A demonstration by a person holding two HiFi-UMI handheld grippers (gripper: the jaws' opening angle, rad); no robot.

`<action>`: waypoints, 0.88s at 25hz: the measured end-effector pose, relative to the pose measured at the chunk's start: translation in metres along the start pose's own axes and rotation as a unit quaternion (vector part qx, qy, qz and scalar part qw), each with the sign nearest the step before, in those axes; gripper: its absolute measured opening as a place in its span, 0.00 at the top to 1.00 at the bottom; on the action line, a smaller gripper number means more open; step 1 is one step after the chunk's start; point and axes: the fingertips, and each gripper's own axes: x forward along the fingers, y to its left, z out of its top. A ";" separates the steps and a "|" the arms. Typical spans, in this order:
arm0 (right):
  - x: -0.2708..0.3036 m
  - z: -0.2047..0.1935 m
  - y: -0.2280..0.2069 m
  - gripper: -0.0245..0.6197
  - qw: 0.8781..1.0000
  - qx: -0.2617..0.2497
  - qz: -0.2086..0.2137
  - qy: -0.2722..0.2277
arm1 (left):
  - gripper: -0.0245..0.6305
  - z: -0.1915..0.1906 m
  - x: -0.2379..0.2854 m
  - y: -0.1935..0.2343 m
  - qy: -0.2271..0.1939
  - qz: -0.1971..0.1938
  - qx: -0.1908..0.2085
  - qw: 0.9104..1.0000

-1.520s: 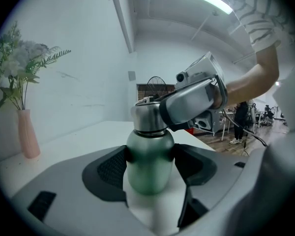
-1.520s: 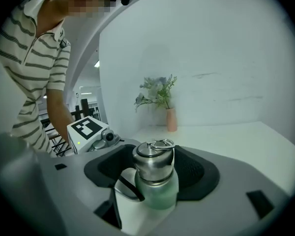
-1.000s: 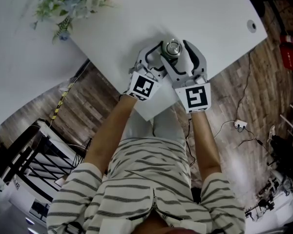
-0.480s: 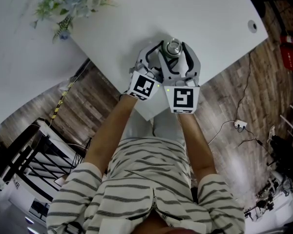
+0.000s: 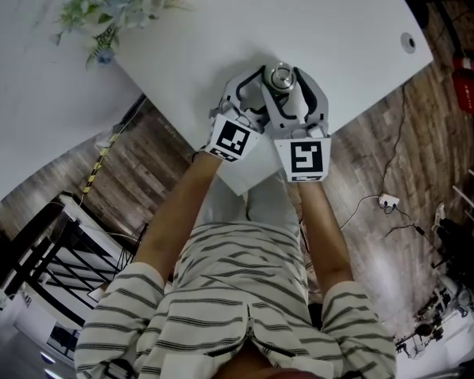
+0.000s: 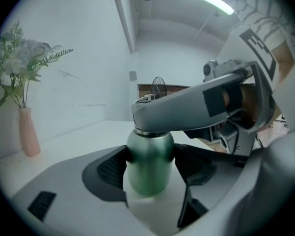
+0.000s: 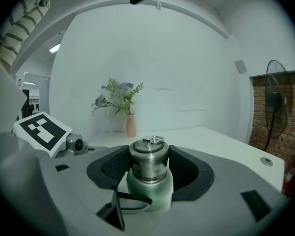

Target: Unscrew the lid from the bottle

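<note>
A green metal bottle (image 6: pixel 148 166) with a steel lid (image 7: pixel 148 157) stands upright near the front edge of the white table (image 5: pixel 221 22). My left gripper (image 6: pixel 150 173) is shut on the bottle's green body, with a pad pressed against each side. My right gripper (image 7: pixel 148 167) sits higher, level with the lid (image 5: pixel 281 76), which is between its dark pads (image 7: pixel 113 168). Its jaws are closing, and the pads stand very close to the lid's sides. In the head view my right gripper (image 5: pixel 284 85) covers most of my left gripper (image 5: pixel 249 95).
A pink vase of flowers (image 5: pixel 110 6) stands at the far left of the table, well away from the bottle. A round cable hole (image 5: pixel 408 42) is at the table's right end. The table's front edge runs just below the grippers, above wooden floor (image 5: pixel 379 148).
My right gripper's jaws have narrowed around the lid. Its marker cube swung left, then a little back to the right. The left gripper and the bottle have stayed put.
</note>
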 end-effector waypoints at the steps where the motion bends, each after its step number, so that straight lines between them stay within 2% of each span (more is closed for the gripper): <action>1: 0.000 0.001 0.000 0.56 1.000 0.002 0.008 -0.002 | 0.50 0.000 0.000 0.001 0.000 0.000 -0.001 1.000; 6: 0.000 0.007 0.000 0.56 0.999 -0.001 0.037 -0.011 | 0.50 0.000 0.000 0.000 0.001 -0.002 -0.002 1.000; 18: -0.011 0.021 0.001 0.56 0.998 0.026 0.058 -0.028 | 0.49 -0.002 0.001 0.002 0.015 -0.011 0.000 1.000; 22: -0.016 0.025 -0.002 0.56 0.998 0.033 0.051 -0.030 | 0.46 -0.003 -0.001 0.006 0.015 -0.011 -0.036 0.999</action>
